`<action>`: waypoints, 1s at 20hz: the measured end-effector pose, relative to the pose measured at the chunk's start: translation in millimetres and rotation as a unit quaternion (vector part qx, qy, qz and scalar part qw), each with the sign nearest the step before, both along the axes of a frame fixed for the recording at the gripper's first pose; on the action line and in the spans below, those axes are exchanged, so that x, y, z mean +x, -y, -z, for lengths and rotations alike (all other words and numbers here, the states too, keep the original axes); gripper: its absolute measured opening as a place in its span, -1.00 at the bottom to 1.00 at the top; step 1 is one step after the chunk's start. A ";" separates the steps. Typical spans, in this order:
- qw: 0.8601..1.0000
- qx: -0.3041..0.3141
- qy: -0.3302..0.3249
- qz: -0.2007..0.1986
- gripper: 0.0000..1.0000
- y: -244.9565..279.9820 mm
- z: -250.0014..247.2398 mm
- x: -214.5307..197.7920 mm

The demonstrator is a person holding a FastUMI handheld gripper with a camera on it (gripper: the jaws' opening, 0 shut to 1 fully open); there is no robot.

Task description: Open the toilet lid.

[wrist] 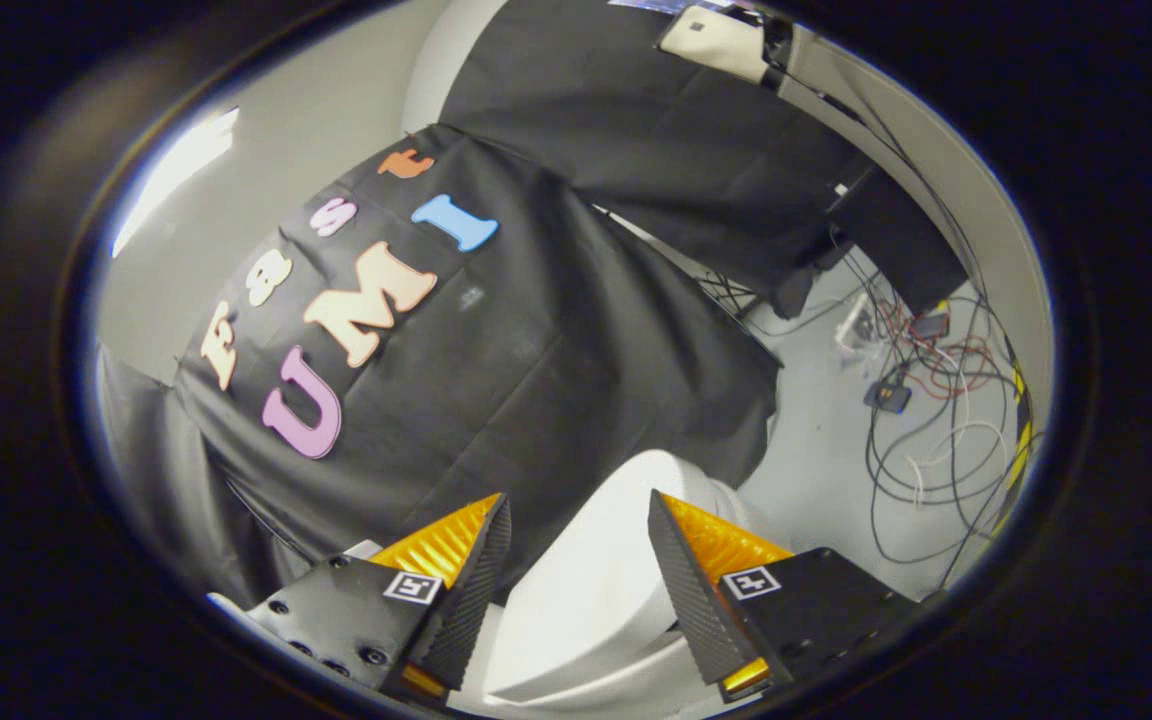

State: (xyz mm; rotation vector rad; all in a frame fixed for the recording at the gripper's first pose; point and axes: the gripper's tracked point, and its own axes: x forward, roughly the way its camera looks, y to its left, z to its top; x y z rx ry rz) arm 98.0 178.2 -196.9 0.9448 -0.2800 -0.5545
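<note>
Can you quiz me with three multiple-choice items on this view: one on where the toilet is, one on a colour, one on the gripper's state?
1. Where is the toilet relative to the gripper?
A. between and just beyond its fingers
B. far off by the cables
C. hanging on the cloth

2. What colour is the toilet?
A. black
B. white
C. blue

3. What state is the gripper in?
A. shut on the lid
B. shut on a cable
C. open

Answers: 1 A, its white body lies in the gap between the fingers; 2 B, its surface is plain white; 3 C, the fingers stand apart and grip nothing.
</note>
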 end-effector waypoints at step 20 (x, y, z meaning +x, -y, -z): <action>0.972 0.227 0.053 0.022 -0.23 -20.1 124.3 16.9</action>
